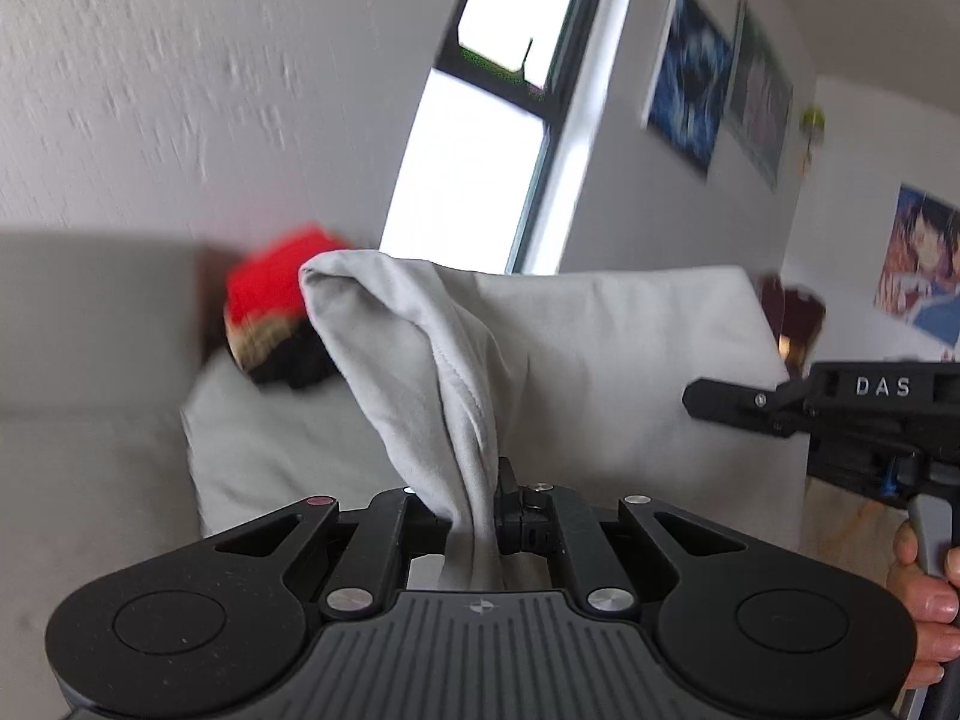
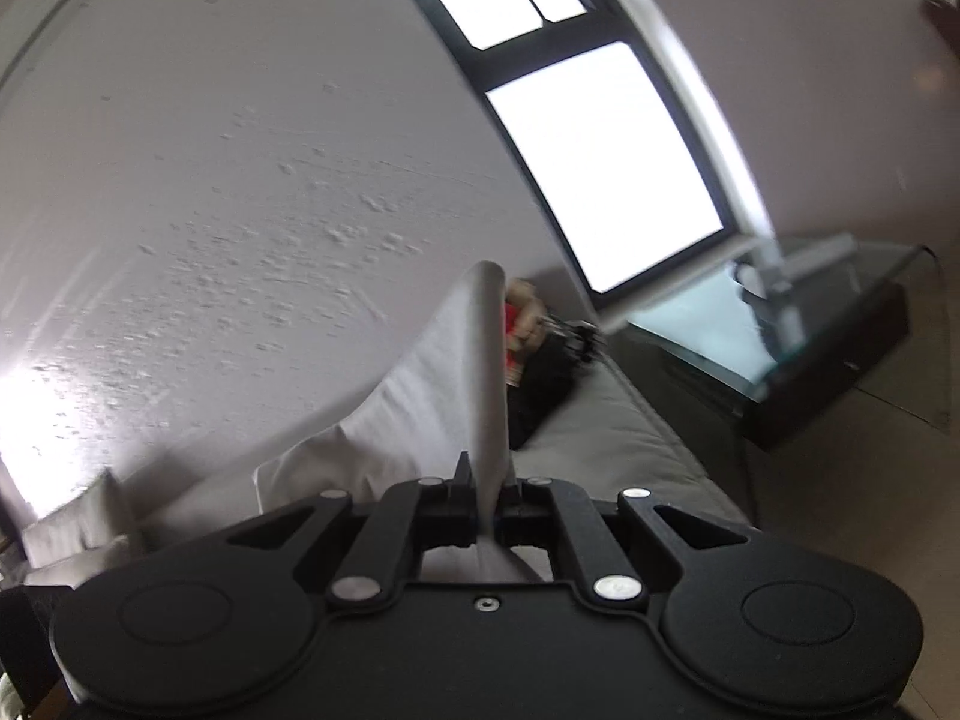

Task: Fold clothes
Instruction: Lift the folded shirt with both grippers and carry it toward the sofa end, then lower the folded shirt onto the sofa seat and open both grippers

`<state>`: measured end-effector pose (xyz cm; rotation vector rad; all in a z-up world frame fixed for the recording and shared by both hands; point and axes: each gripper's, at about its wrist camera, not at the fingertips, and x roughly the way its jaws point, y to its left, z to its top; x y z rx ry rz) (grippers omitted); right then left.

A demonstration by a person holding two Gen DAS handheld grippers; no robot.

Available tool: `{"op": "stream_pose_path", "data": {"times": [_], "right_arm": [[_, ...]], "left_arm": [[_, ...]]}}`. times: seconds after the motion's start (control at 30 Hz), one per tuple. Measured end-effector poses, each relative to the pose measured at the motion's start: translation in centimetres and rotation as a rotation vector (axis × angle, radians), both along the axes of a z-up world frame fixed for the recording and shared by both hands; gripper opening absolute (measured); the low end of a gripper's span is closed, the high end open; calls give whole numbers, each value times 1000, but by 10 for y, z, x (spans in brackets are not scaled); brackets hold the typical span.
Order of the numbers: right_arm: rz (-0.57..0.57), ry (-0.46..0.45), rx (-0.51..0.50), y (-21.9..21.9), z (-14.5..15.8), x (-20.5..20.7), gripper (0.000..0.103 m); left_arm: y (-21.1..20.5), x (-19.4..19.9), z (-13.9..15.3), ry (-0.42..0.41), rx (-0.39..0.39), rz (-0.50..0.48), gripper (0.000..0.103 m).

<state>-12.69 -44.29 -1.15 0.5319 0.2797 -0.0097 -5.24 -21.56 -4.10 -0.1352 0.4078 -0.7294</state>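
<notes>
Two wrist-camera views show a pale grey garment [image 1: 420, 360] held up in the air above a light grey sofa [image 1: 90, 420], with a white textured wall [image 1: 180, 90] behind.

In the left wrist view, the left hand-held gripper [image 1: 480, 516] has its two black fingers pressed together on a bunched fold of the garment. The cloth rises from the jaws in a twisted ridge, then spreads into a broad sheet that hangs to the right. At the right edge, the right hand-held gripper [image 1: 720, 396] comes in from the side, its black fingers pointing left towards the sheet; from this view it is unclear whether they touch it. A person's hand [image 1: 924, 588] grips its handle lower down. Behind the garment, a blurred red and black item [image 1: 276, 306] lies on the sofa. A bright window [image 1: 468, 168] and several posters [image 1: 690, 96] mark the wall beyond.

In the right wrist view, the right hand-held gripper [image 2: 489, 510] is also clamped shut on a fold of the same garment [image 2: 456, 372], which stands up from the jaws as a narrow upright edge and slopes away to the left. Just beyond it, dark and red clothing [image 2: 540, 372] sits on the sofa [image 2: 630, 450]. A glass-topped table [image 2: 810, 312] stands to the right under the window [image 2: 600, 168].
</notes>
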Motion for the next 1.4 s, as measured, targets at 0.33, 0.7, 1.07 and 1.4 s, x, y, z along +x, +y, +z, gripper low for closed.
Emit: {"op": "stream_pose_path", "data": {"times": [0.33,0.7,1.07,1.4], "right_arm": [[-45,151,57,-54,-68,99,4],[-133,339,-25,-78,-109,172,30],[11,368,-187,-30,-91,89,21],[0,609,-260,-6,-118,30,22]], "left_arm": [[-44,103,-44,127,69,-6,7],[-46,192,-90,203,255,203,24],[-44,134,-77,248,312,74,21],[-47,87,-99,358,548,47,25]]}}
